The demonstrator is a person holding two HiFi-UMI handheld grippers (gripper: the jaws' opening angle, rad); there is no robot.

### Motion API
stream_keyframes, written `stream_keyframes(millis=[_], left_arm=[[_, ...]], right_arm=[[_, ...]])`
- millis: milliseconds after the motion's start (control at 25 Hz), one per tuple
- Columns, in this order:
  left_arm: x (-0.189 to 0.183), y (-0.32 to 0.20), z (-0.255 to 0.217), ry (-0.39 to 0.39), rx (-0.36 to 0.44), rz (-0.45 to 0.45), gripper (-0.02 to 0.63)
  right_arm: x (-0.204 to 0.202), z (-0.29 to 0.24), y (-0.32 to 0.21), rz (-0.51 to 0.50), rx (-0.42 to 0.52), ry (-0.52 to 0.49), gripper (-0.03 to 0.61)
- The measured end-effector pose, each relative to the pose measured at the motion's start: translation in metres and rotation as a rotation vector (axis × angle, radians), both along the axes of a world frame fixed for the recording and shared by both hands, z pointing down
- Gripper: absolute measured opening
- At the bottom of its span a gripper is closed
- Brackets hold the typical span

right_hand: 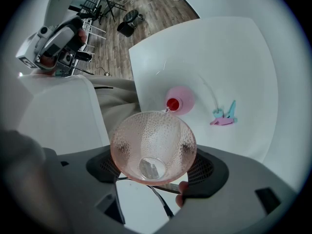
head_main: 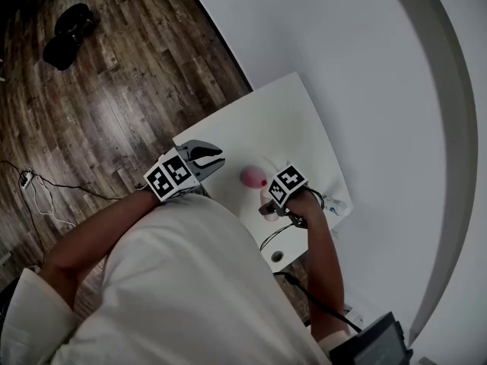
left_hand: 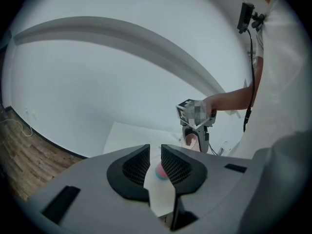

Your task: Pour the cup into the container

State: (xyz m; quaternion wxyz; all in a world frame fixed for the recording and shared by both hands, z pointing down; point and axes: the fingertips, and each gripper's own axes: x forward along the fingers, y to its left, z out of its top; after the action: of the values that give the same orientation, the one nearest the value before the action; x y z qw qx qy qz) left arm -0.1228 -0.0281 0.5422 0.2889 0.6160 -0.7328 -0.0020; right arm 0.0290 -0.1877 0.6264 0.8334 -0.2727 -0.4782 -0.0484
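One clear pink cup [right_hand: 152,145], dimpled all over.

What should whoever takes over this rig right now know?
Right tool: shut on the pink cup, which is tipped with its lip over the container's red mouth.
Left tool: empty, jaws slightly apart, held off to the container's side.
The container stands on the white table.
Done: cup lifted and tipped; it looks emptied.
Left: probably right the cup and set it down.
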Motion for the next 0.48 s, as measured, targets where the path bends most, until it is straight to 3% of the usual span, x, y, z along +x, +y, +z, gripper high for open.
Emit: stream_keyframes(millis=[480], left_arm=[[-0.0002,-0.0029,-0.0029,0.007,0.002,0.002,0.064]], right_arm=[[-0.0019,-0.0024,-0.0024,-0.004,-0.006,0.025,0.374]])
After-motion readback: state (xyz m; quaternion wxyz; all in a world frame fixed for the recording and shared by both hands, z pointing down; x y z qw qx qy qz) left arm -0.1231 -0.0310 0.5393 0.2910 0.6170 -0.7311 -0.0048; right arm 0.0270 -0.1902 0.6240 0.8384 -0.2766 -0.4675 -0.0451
